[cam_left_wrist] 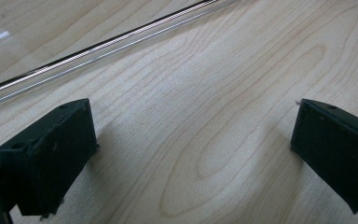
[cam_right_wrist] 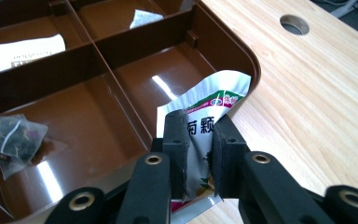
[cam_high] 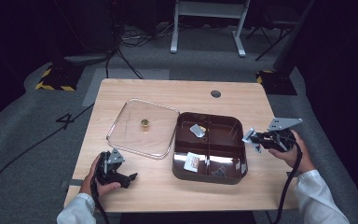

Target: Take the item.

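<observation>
Here the wooden table carries a brown divided box, and the right gripper pinches a foil sachet at its rim — a loose nip could drop it outside — while the left gripper rests spread and empty.

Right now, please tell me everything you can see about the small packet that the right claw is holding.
The packet is a small flat sachet of shiny, foil-like material, mostly white with a green band, a pink corner and printed characters. The right claw pinches its middle between both black jaws, so its lower part is hidden. It stands roughly upright, its top edge free, at the near rim of the brown tray, over a bare compartment. Whether it touches the tray cannot be told.
</observation>
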A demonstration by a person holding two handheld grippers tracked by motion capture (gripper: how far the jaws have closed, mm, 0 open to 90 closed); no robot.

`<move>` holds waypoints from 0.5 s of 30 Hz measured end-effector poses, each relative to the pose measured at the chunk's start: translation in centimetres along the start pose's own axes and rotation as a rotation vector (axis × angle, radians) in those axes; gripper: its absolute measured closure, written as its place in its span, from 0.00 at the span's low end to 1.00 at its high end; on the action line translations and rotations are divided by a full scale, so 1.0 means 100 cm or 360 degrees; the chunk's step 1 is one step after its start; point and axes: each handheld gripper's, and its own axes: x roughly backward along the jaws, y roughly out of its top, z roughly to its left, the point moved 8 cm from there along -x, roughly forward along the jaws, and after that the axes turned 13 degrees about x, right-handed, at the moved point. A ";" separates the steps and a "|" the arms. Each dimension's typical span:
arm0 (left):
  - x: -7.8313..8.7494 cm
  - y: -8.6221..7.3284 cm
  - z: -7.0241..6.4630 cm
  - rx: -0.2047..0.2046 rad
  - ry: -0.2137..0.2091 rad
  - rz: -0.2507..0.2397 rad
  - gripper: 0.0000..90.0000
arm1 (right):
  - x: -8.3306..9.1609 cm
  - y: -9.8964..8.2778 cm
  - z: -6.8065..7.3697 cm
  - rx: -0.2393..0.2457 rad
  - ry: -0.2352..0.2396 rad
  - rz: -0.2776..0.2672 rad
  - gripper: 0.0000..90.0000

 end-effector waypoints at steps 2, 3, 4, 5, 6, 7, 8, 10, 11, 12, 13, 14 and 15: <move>0.000 0.000 0.000 0.0000 0.0000 0.0000 0.00 | 0.001 -0.005 0.000 -0.0013 -0.0001 0.0004 0.87; 0.000 0.000 0.000 0.0001 -0.0001 -0.0001 0.00 | 0.001 -0.005 0.000 -0.0013 -0.0001 0.0004 0.87; 0.000 0.000 0.000 0.0000 0.0000 0.0000 0.00 | 0.001 -0.009 0.000 -0.0024 -0.0004 0.0010 0.87; 0.000 0.000 0.000 0.0000 0.0000 0.0000 0.00 | 0.001 -0.009 0.000 -0.0024 -0.0004 0.0010 0.87; 0.000 0.000 0.000 0.0000 -0.0001 0.0000 0.00 | 0.000 -0.014 0.001 -0.0029 -0.0006 0.0021 0.87; 0.000 0.000 0.000 0.0000 -0.0001 0.0000 0.00 | 0.000 -0.017 0.001 -0.0036 -0.0002 0.0026 0.87; 0.000 0.000 0.000 0.0001 -0.0001 0.0000 0.00 | 0.000 -0.017 0.001 -0.0036 -0.0002 0.0026 0.87; 0.000 0.000 0.000 0.0001 0.0000 0.0000 0.00 | -0.003 -0.025 0.002 -0.0046 0.0003 0.0053 0.87; 0.000 0.000 0.000 0.0001 0.0000 0.0000 0.00 | -0.003 -0.025 0.002 -0.0046 0.0003 0.0053 0.87; 0.000 0.000 0.000 0.0000 0.0000 0.0000 0.00 | -0.005 -0.031 0.002 -0.0054 0.0008 0.0071 0.87; 0.000 0.000 0.000 0.0001 -0.0001 -0.0001 0.00 | -0.006 -0.033 0.002 -0.0063 0.0010 0.0076 0.87; 0.000 0.000 0.000 0.0001 -0.0001 -0.0001 0.00 | -0.007 -0.036 0.002 -0.0070 0.0012 0.0083 0.87; 0.000 0.000 0.000 0.0000 0.0000 0.0000 0.00 | -0.007 -0.036 0.002 -0.0070 0.0012 0.0083 0.87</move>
